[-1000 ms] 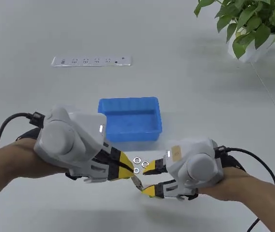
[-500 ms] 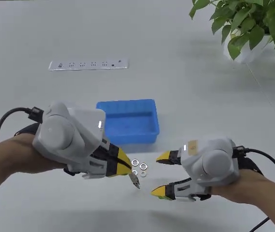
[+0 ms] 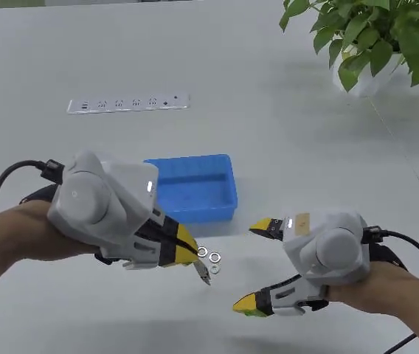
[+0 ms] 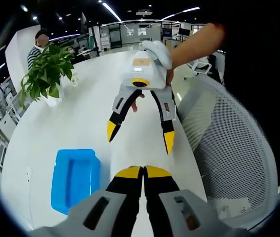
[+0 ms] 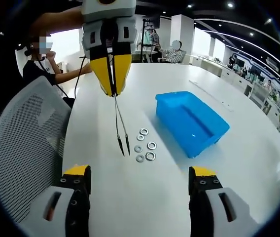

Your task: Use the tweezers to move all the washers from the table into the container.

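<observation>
1. The room is an open office with strip lights overhead and people seated at far desks.
2. The desk [image 3: 283, 133] is wide, pale and matte. A mesh chair [image 5: 21, 133] stands at its near edge.
3. A plant [image 3: 372, 37] sits at the far right corner, well apart from the work.
4. The container [image 3: 195, 212], a shallow blue tray, lies mid-desk. I see no washer in it, so the task looks barely begun.
5. A power strip [image 3: 128, 103] lies beyond the container.
6. The left gripper [image 3: 187, 253] has its fingers pressed together, pinching the tweezers' handle end.
7. The right gripper [image 3: 250, 265] hovers opposite, fingers spread wide and holding nothing.
8. The tweezers [image 5: 120, 123] point down at the desk, tips slightly apart, just beside the washers.
9. The washers [image 5: 145, 145] lie flat in a small cluster on the desk, just in front of the container.
10. The step in hand seems to be lining up the first pick.
11. Next, the tips must straddle one washer's rim. Something must then squeeze the tweezers shut, perhaps the free gripper, before the short carry to the container.
</observation>
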A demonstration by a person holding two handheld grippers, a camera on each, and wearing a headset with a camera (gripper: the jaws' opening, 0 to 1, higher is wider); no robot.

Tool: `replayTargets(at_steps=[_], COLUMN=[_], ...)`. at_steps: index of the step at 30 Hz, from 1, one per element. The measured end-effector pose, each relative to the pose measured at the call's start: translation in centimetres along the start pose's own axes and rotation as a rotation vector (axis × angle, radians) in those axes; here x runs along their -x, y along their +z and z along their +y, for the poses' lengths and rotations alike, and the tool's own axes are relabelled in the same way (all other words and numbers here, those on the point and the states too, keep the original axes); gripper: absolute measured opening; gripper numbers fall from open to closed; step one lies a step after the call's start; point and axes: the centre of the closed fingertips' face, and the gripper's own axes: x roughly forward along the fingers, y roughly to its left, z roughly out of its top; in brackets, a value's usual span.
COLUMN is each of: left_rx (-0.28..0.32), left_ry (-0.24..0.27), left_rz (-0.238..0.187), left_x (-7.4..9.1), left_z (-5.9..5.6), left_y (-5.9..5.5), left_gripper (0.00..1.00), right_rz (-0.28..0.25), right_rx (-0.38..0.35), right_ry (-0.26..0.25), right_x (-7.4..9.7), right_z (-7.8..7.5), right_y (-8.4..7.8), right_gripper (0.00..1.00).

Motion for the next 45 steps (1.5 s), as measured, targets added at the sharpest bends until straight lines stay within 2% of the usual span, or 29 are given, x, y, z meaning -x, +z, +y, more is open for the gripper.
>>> replayTargets(at_steps=[4,11,20,38,39,45], left_rx=[-0.004,-0.016,-0.024,-0.03,-0.026,-0.023], left_ry=[-0.001,-0.002,-0.007,-0.014,-0.011,-0.014], left_rz=[0.001,0.001,0.001,0.031,0.019,0.021], left_x=[0.0,-0.2,-0.5,-1.3,-1.3,-1.4], left_z=[0.2,0.6,1.0,1.4,1.4,1.5], left_y=[0.1,0.5,0.7,-0.1,0.1,0.1], left_gripper=[0.05,0.05,0.05,0.05,0.05,0.05], right_rz=[-0.005,-0.009,-0.007,-0.007,-0.007,-0.014], right_rx=[-0.026,-0.04,-0.039,-0.043,-0.043,-0.038], right_ry=[-0.007,-0.019,-0.023,-0.021,-0.02,-0.02], right_x=[0.0,0.1,0.3,0.1,0.1,0.1], right_z=[-0.1,-0.3,-0.4,-0.3,-0.3,-0.3], right_y=[-0.1,-0.2,-0.4,-0.8,-0.8,-0.7], right_gripper=[0.92,0.96,0.94,0.91,0.91,0.89])
